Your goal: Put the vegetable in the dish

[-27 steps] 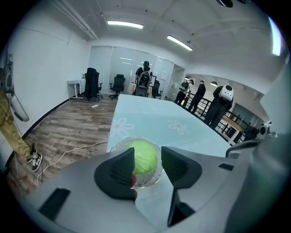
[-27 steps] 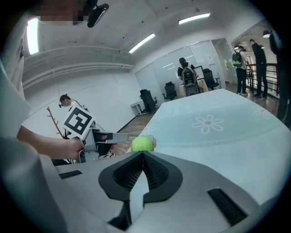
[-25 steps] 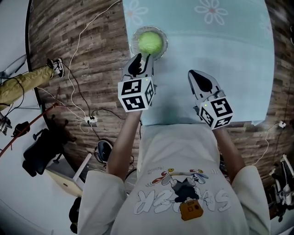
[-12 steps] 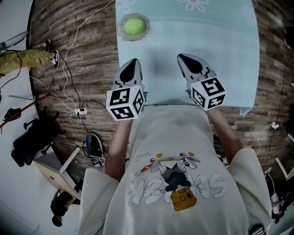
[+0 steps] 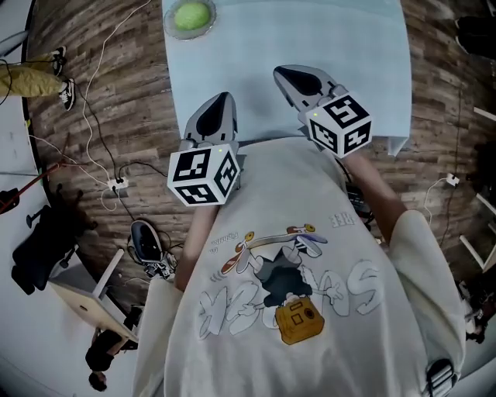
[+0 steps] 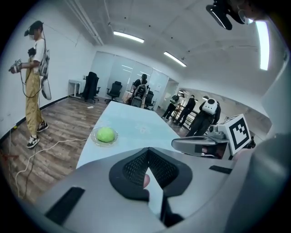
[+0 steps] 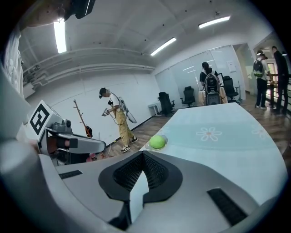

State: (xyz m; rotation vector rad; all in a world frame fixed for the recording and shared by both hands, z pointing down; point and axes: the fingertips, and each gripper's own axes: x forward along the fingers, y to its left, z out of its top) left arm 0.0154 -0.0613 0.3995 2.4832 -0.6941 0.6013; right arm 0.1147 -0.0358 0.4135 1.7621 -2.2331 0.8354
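A round green vegetable point(image 5: 190, 15) lies in a small clear glass dish point(image 5: 172, 29) at the far left corner of the pale blue table point(image 5: 325, 31). Both grippers are drawn back to the table's near edge, close to the person's chest and well apart from the dish. My left gripper point(image 5: 222, 99) is shut and empty, its jaws meeting at the tip point(image 6: 148, 149). My right gripper point(image 5: 281, 71) is also shut with nothing between its jaws point(image 7: 143, 153). The left gripper view shows the vegetable point(image 6: 105, 134) ahead to the left, and the right gripper view shows the vegetable point(image 7: 157, 141) ahead as well.
White cables and a power strip point(image 5: 118, 184) lie on the wooden floor left of the table. A person in yellow trousers point(image 6: 32, 98) stands on that side. Other people point(image 6: 188, 108) and office chairs stand beyond the table's far end.
Both grippers have pulled back from the dish toward the person's chest and risen. The left one was at the dish's rim a second ago. The vegetable stays in the dish.
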